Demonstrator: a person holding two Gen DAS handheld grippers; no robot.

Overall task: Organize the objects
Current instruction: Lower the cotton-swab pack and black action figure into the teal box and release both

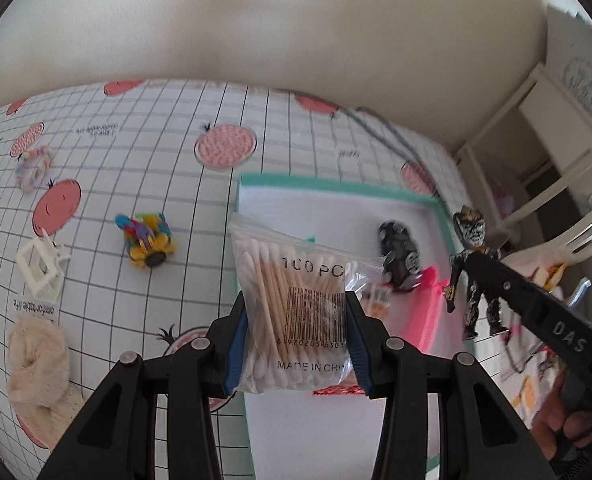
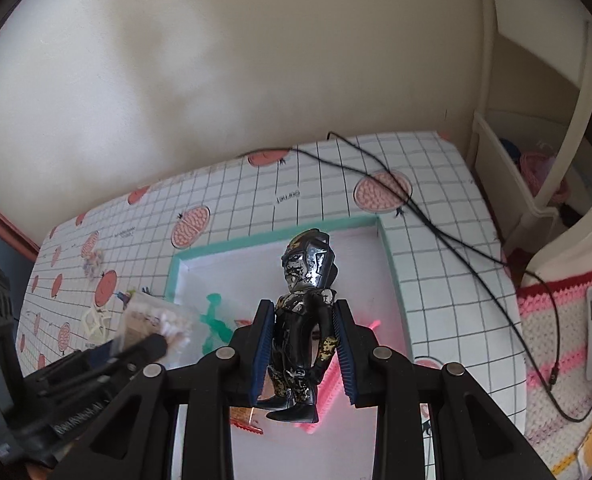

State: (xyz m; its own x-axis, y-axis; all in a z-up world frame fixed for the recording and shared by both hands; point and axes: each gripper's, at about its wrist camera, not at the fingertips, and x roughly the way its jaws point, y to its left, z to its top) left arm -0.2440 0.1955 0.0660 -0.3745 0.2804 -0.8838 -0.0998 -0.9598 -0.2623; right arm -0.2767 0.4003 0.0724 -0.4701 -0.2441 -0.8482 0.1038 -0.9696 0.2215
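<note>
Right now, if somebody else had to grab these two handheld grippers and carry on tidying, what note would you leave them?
Left gripper: shut on the clear plastic bag of cotton swabs, held above the green-rimmed white tray.
Right gripper: shut on the black-and-silver toy figure, also over the tray.
Done: a black toy car already lies in the tray.
Left: the colourful toy, white hair claw, cream scrunchie and pastel bracelet sit on the checked tablecloth.

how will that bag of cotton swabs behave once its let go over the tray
The bag of cotton swabs, pinched in the left hand-held gripper, is thin clear plastic, so probably floppy and slippery. It looks light and should land flat in the tray rather than roll. Wooden sticks stiffen it slightly.
</note>
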